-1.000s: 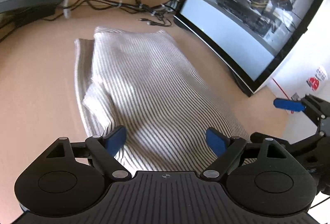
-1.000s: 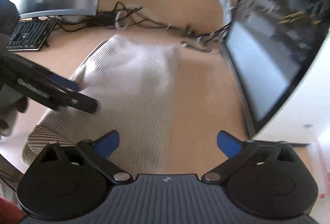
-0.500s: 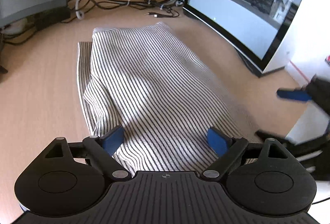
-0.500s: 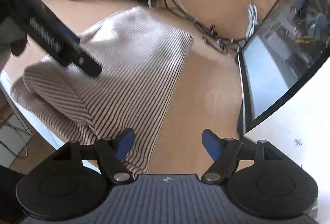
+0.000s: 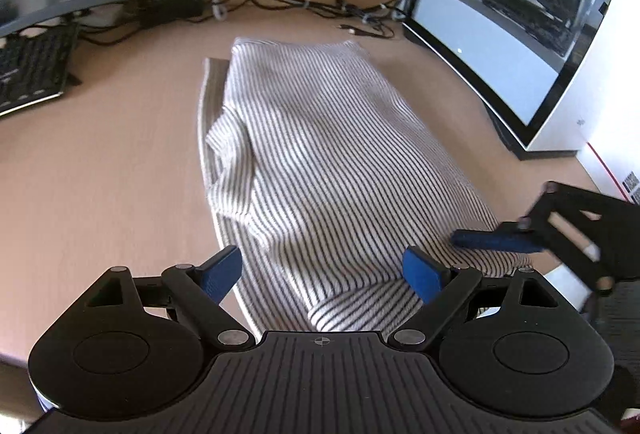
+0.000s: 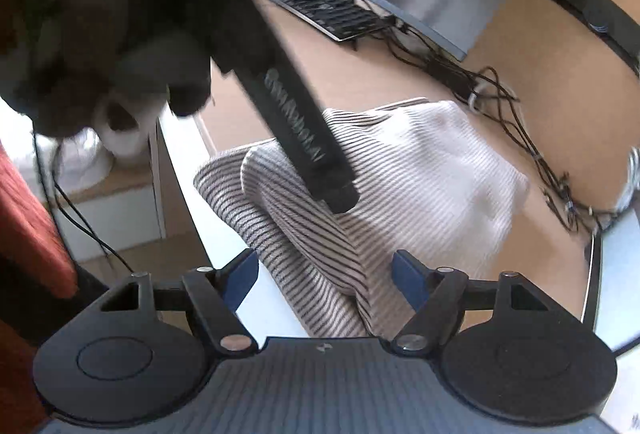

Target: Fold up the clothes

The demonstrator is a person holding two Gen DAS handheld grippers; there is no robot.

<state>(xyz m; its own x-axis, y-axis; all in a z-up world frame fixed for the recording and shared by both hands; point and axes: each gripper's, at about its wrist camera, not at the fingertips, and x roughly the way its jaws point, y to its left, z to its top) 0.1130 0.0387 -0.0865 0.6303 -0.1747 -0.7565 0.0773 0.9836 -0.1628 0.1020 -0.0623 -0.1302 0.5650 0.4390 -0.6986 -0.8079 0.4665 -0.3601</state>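
**Both sets of fingers spread over the folded top**

So, left wrist view: the left gripper (image 5: 322, 274) has its blue fingers (image 5: 220, 274) wide apart over the near edge of the grey-and-white striped knit top (image 5: 320, 162), which lies folded on the tan wooden bench (image 5: 100, 174).

Right wrist view: the right gripper (image 6: 322, 276) is spread too, straddling the top's overhanging end, nothing gripped.

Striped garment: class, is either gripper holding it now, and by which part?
Nothing is held. The left gripper and right gripper are open over the striped garment's near edge.
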